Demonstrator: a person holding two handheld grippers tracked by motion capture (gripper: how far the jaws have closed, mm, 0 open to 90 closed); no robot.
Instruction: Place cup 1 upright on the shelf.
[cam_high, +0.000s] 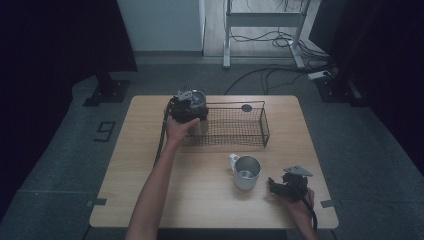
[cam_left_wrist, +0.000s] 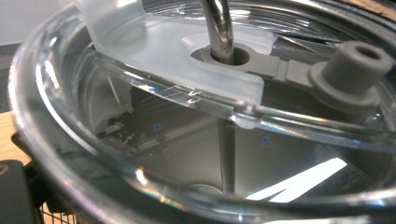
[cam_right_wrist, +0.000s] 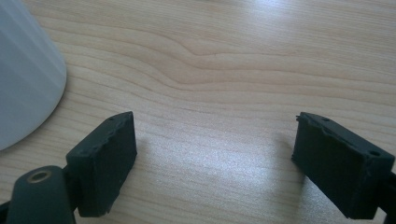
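A steel tumbler (cam_high: 201, 121) with a clear lid (cam_left_wrist: 154, 135) stands at the left end of a wire basket (cam_high: 263, 126). My left gripper (cam_high: 187, 108) sits on top of it, shut on its rim. In the left gripper view one black jaw shows outside the rim at the bottom left. A metal straw (cam_left_wrist: 219, 28) passes through the lid, with a grey stopper (cam_left_wrist: 355, 70) beside it. A metal mug (cam_high: 246, 173) stands on the table's front half. My right gripper (cam_high: 273, 185) rests to its right, and its jaws (cam_right_wrist: 212, 158) stand open over bare wood beside the mug (cam_right_wrist: 23, 70).
The wooden table (cam_high: 210, 210) has dark floor all round it. A small dark disc (cam_high: 246, 107) lies at the basket's far edge. A desk frame (cam_high: 227, 35) and cables (cam_high: 270, 75) lie on the floor beyond the table.
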